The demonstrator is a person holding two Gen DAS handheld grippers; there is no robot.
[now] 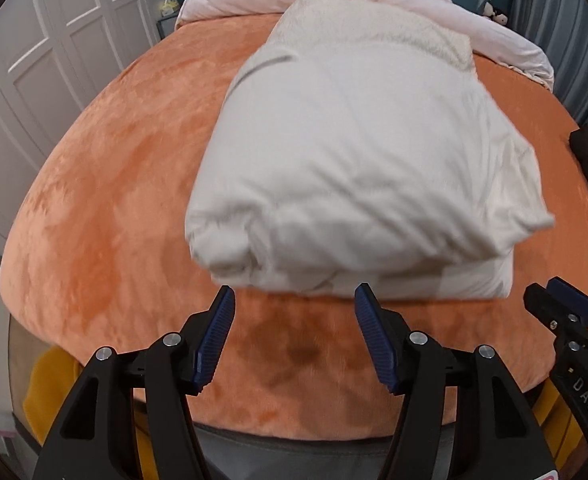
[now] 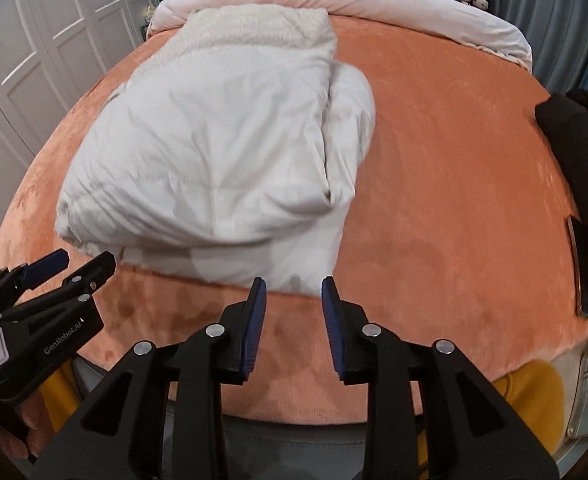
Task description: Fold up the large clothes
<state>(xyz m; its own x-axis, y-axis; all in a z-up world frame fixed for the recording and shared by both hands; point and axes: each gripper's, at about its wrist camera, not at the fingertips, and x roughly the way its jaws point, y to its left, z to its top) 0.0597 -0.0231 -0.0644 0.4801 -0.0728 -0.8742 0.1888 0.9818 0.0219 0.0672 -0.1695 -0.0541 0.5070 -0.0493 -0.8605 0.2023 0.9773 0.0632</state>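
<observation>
The folded white garment lies on the orange bedspread, its near edge just beyond both grippers. A broad bare stretch of bedspread opens to its left as far as the bed's rounded edge, and in the right wrist view another wide stretch runs right toward a black garment at the bed's right edge. A pink duvet is bunched along the far side. The white garment is puffy, smooth and creased, with a fleecy lining showing at its far end; the bedspread is plush (mottled in its nap). The left gripper stands well open, nothing between its ribbed blue pads. The right gripper is parted more narrowly, also empty, clear of the fabric.
</observation>
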